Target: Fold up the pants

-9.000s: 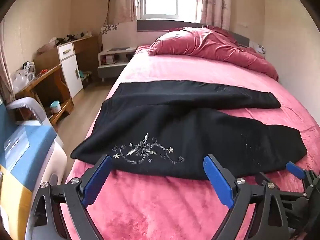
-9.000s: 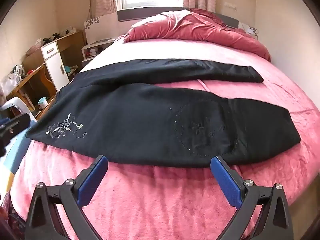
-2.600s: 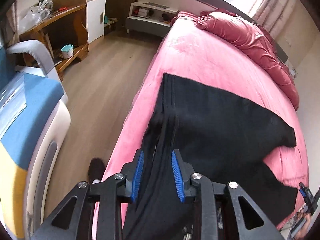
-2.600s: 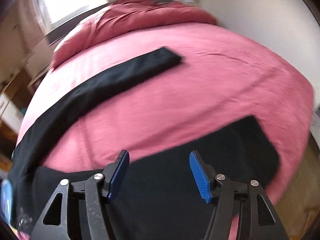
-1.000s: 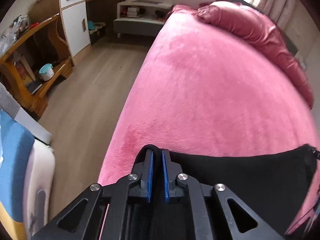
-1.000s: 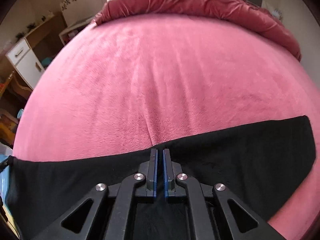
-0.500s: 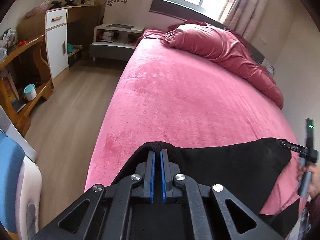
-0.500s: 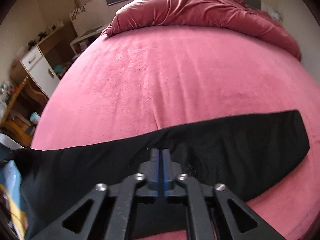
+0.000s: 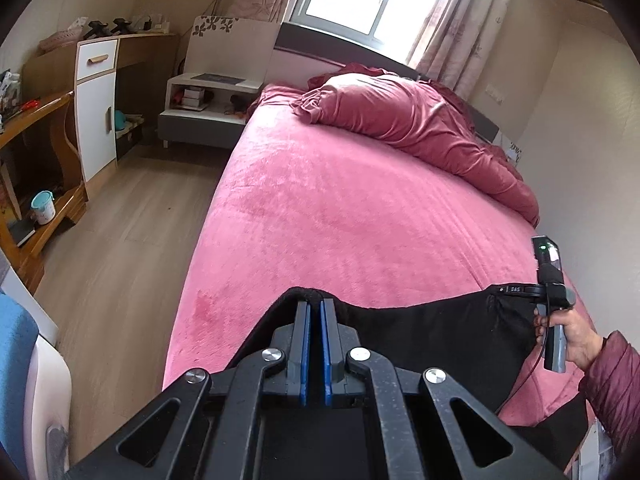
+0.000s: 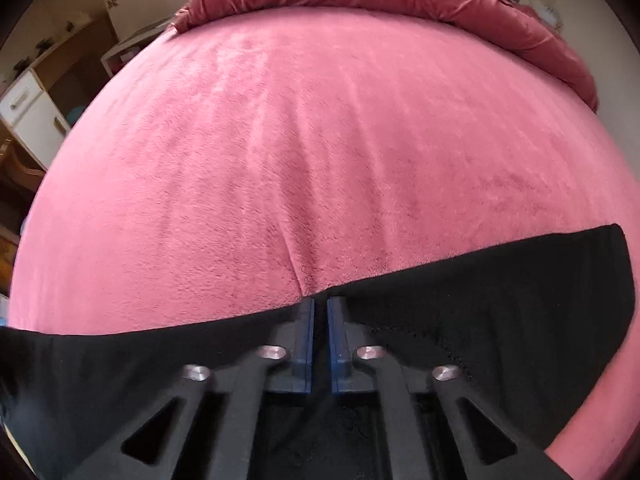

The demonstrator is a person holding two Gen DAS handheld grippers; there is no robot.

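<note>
The black pants (image 9: 432, 332) hang stretched between my two grippers over the near end of the pink bed (image 9: 352, 208). My left gripper (image 9: 314, 304) is shut on the pants' top edge at one end. My right gripper (image 10: 320, 304) is shut on the same edge of the pants (image 10: 480, 320) further along. In the left wrist view the right gripper (image 9: 516, 290) shows at the far right, held by a hand, pinching the cloth. The lower part of the pants is hidden behind the gripper bodies.
A crumpled red duvet (image 9: 412, 120) lies at the head of the bed. A wooden desk (image 9: 36, 120), a white cabinet (image 9: 96, 96) and a low nightstand (image 9: 204, 108) stand left of the bed across the wood floor (image 9: 120, 248). A blue chair (image 9: 16, 344) is near left.
Both grippers stay shut on the pants. The left view has tilted up and the right gripper has dropped closer to the bed, with the pants edge held taut between them.
</note>
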